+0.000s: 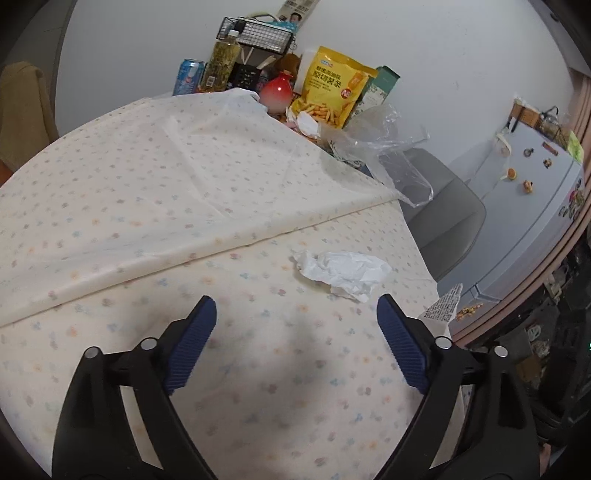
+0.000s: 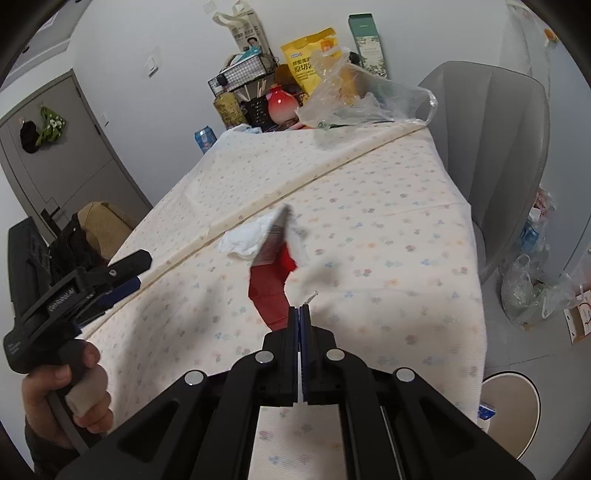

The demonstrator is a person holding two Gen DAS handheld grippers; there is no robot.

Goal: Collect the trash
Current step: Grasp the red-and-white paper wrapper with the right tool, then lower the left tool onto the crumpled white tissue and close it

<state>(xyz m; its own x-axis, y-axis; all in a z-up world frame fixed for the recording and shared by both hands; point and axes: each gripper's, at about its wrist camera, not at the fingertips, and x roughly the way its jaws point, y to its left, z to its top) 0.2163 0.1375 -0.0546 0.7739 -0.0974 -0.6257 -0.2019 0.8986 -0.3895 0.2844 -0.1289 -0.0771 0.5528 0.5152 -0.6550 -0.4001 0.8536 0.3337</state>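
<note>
A crumpled white tissue (image 1: 341, 271) lies on the flowered tablecloth (image 1: 258, 369), just ahead and right of my left gripper (image 1: 296, 308), which is open and empty above the cloth. The tissue also shows in the right wrist view (image 2: 243, 238). My right gripper (image 2: 300, 308) is shut on a red and silver snack wrapper (image 2: 271, 280) and holds it up over the table. The wrapper's printed edge pokes into the left wrist view (image 1: 443, 306). My left gripper also shows at the left of the right wrist view (image 2: 122, 273).
A clear plastic bag (image 2: 347, 99) lies at the table's far end, among a yellow snack bag (image 1: 330, 86), a red vase (image 1: 277, 90), a can (image 1: 190, 75) and a wire basket (image 1: 255, 33). A grey chair (image 2: 495, 155) stands on the right. Bags (image 2: 532, 288) lie on the floor.
</note>
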